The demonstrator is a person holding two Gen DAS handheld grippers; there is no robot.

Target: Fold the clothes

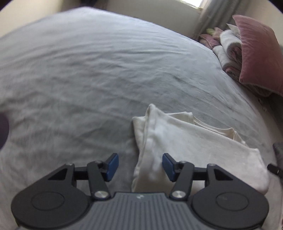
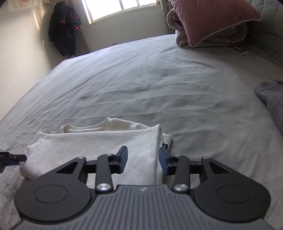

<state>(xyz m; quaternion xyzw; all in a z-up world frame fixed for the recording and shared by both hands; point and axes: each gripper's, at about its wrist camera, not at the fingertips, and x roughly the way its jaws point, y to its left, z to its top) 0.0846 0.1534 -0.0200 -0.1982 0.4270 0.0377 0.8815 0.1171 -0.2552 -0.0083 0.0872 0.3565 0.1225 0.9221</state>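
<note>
A cream-white garment (image 1: 185,141) lies folded into a rough rectangle on the grey bed sheet (image 1: 79,79). My left gripper (image 1: 140,167) hovers open over the garment's left folded edge, blue pads apart with nothing between them. In the right wrist view the same garment (image 2: 99,143) shows its neckline at the far side. My right gripper (image 2: 143,161) stands open above the garment's right folded edge. The tip of the left gripper (image 2: 12,157) pokes in at the left edge of that view.
A pink pillow (image 1: 256,53) rests on folded blankets (image 1: 228,51) at the head of the bed. A grey garment (image 2: 272,102) lies at the bed's right side. A dark coat (image 2: 64,28) hangs in the corner beside the window (image 2: 116,8).
</note>
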